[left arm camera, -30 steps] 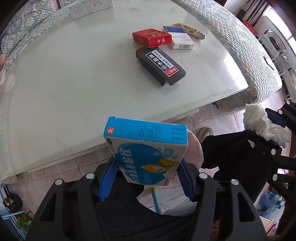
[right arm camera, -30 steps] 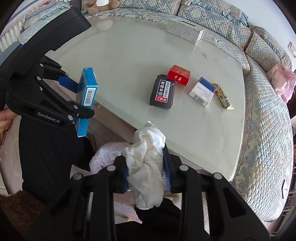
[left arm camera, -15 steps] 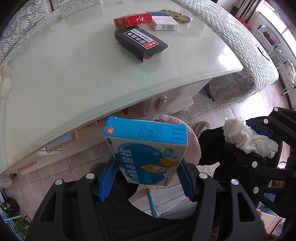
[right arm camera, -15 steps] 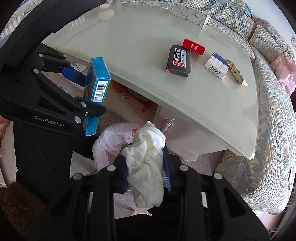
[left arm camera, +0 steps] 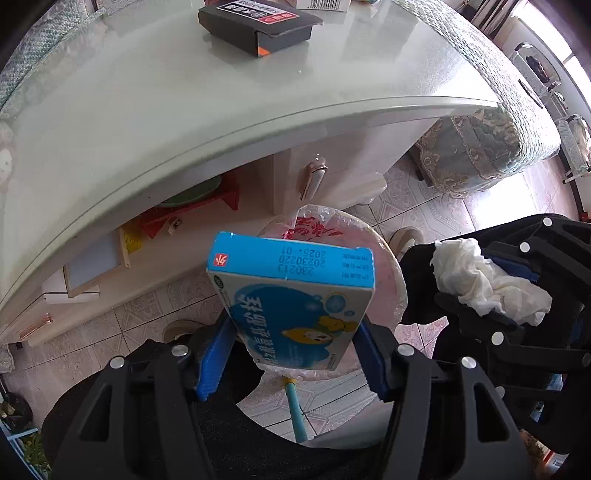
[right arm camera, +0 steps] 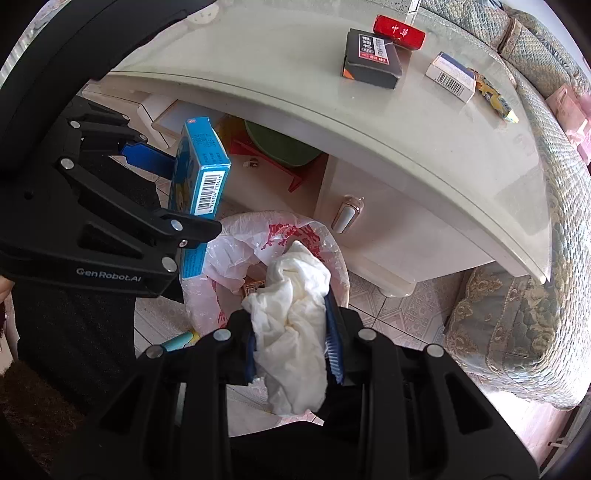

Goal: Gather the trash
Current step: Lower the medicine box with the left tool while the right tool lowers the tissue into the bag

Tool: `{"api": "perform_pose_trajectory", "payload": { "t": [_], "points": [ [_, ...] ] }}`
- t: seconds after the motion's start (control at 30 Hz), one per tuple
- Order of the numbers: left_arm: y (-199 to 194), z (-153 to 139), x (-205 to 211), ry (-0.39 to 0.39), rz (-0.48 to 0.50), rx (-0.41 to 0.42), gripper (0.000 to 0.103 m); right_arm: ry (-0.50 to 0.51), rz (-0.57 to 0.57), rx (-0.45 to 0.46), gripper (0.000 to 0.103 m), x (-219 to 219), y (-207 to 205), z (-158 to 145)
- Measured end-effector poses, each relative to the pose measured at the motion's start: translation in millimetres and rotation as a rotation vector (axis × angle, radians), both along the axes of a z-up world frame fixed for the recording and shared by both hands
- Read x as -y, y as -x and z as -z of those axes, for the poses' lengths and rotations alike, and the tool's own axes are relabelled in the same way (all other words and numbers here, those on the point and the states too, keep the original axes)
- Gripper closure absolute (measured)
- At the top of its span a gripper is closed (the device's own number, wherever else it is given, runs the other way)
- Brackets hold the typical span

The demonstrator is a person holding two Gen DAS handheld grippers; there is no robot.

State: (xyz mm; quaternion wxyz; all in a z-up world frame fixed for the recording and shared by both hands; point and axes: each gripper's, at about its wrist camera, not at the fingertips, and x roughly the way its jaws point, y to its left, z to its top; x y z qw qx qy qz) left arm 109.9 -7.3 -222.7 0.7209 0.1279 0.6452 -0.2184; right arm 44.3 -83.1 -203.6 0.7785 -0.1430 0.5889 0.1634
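Note:
My left gripper (left arm camera: 291,347) is shut on a blue medicine box (left arm camera: 295,291) and holds it above the bin; the box also shows in the right wrist view (right arm camera: 201,177). My right gripper (right arm camera: 293,332) is shut on a crumpled white tissue (right arm camera: 291,317), also seen in the left wrist view (left arm camera: 480,280). Both hang over a trash bin lined with a white and red plastic bag (right arm camera: 236,254), which stands on the tiled floor by the table; its rim shows in the left wrist view (left arm camera: 391,273).
A pale glass-topped table (right arm camera: 369,122) holds a black box (right arm camera: 371,57), a red pack (right arm camera: 399,31), a white and blue pack (right arm camera: 452,75) and a yellow wrapper (right arm camera: 496,99). A drawer handle (right arm camera: 347,214) faces the bin. A patterned sofa (right arm camera: 517,332) stands at the right.
Both grippers have dropped from table height down below the table edge and over the bin, each keeping its load. The bin has come closer in both views.

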Motion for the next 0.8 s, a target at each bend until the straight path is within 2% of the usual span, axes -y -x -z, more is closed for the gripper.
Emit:
{"api": "perform_pose_trajectory", "payload": {
  "t": [0.33, 0.8],
  "points": [
    [2.4, 46.8, 4.9, 0.001, 0.004, -0.1, 0.043, -0.007, 0.029, -0.066, 0.074, 6.9, -9.2, 38.7],
    [0.9, 99.3, 6.2, -0.024, -0.044, -0.19, 0.043, -0.038, 0.073, -0.154, 0.074, 15.1, -24.2, 87.1]
  ]
}}
